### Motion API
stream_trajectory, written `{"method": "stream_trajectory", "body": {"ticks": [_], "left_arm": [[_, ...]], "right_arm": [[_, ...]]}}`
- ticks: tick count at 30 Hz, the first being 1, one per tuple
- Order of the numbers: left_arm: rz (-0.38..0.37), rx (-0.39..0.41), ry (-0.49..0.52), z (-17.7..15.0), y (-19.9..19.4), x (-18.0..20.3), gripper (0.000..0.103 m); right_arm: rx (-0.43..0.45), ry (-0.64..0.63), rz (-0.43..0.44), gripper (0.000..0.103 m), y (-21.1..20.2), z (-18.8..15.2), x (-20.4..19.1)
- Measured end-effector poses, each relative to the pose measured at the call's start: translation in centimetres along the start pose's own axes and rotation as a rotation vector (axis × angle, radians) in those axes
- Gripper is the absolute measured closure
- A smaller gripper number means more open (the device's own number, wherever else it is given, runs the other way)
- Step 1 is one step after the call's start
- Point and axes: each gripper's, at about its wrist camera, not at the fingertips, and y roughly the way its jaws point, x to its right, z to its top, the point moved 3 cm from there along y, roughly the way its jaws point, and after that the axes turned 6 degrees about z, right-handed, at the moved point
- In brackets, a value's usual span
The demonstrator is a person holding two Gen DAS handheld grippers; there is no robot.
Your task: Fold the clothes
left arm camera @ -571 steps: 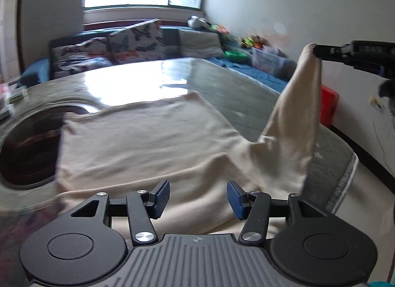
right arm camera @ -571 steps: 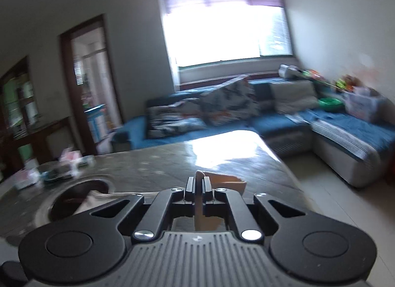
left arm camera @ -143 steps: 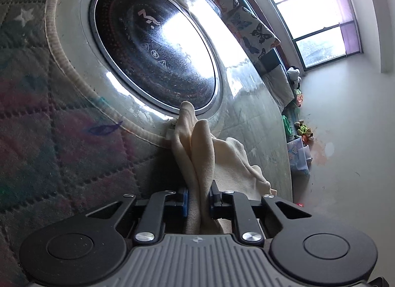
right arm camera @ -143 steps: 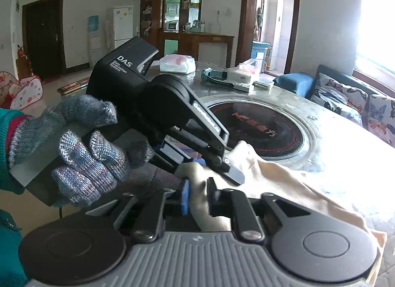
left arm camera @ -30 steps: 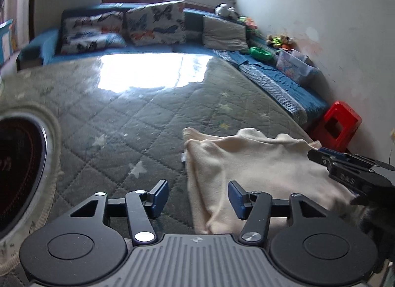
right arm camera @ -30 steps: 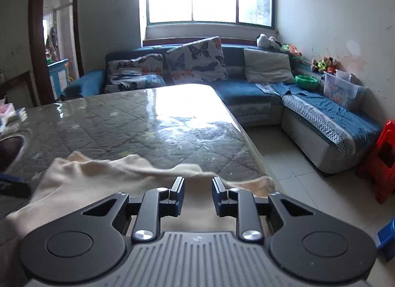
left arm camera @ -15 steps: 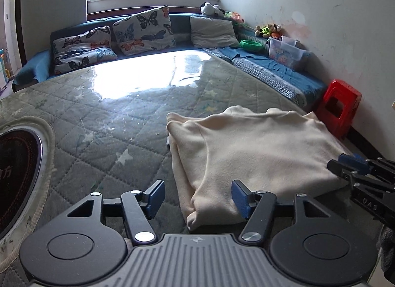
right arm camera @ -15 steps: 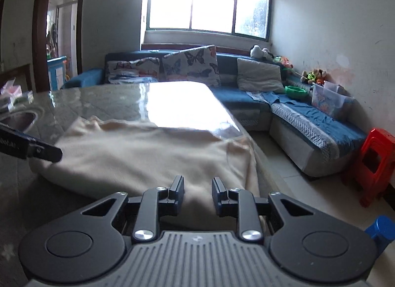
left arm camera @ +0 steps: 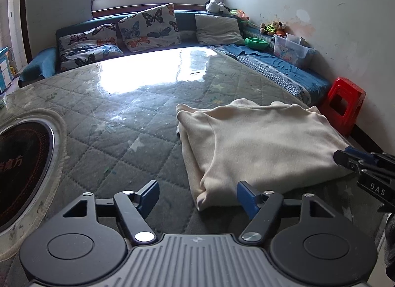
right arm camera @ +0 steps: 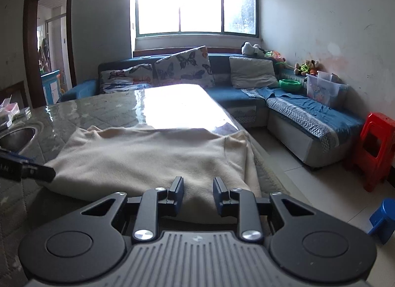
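A cream garment (left arm camera: 259, 143) lies folded into a rough rectangle on the quilted table (left arm camera: 118, 124), near its right edge. My left gripper (left arm camera: 197, 194) is open and empty, just in front of the garment's near corner. My right gripper (left arm camera: 345, 157) shows at the garment's right side. In the right wrist view the garment (right arm camera: 153, 156) lies ahead, and my right gripper (right arm camera: 198, 193) is open and empty over its near edge. My left gripper's fingers (right arm camera: 37, 171) enter that view from the left.
A round black cooktop (left arm camera: 19, 171) is set into the table at the left. A blue sofa (right arm camera: 222, 96) with cushions stands behind the table. A red stool (right arm camera: 375, 143) and a blue stool (right arm camera: 384, 220) stand on the floor at the right.
Both grippers have drawn back a little from the folded garment. My right gripper's jaws have opened wider. The garment lies still.
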Motion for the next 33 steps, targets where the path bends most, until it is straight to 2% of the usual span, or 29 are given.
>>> {"method": "stream_trajectory", "body": {"ticks": [5,7,11,13,16,20,22,23,28,33], "left_arm": [[0.010,-0.015,0.023,-1.1,-0.5,0.1,0.017],[0.011,-0.020,0.028,-1.4,-0.8,0.2,0.014],[0.008,-0.026,0.033,-2.1,-1.2,0.2,0.007],[0.004,-0.026,0.036,-2.4,-1.4,0.3,0.004],[0.004,-0.028,0.043,-2.9,-1.7,0.4,0.001],[-0.005,-0.036,0.039,-3.4,-2.1,0.4,0.000],[0.000,-0.037,0.036,-3.6,-2.2,0.3,0.000],[0.005,-0.035,0.037,-3.8,-2.3,0.2,0.000],[0.005,-0.040,0.040,-4.6,-2.6,0.1,0.000],[0.001,-0.046,0.031,-5.1,-2.9,0.0,0.000]], "right_arm": [[0.007,-0.016,0.002,0.063,-1.0,-0.2,-1.0],[-0.004,-0.013,0.007,0.051,-1.1,-0.5,-1.3],[-0.022,0.001,0.013,0.042,-1.6,-1.1,-2.0],[-0.030,0.008,0.016,0.031,-1.7,-1.4,-2.4],[-0.036,0.000,0.002,0.021,-2.1,-1.7,-2.8],[-0.040,0.012,-0.001,0.017,-2.3,-1.7,-3.2],[-0.040,0.021,-0.005,0.007,-2.4,-1.6,-3.4],[-0.044,0.019,-0.009,0.005,-2.5,-1.7,-3.5],[-0.044,-0.018,-0.040,0.000,-2.8,-1.7,-4.5],[-0.060,-0.014,-0.039,0.000,-2.6,-1.9,-5.1]]}}
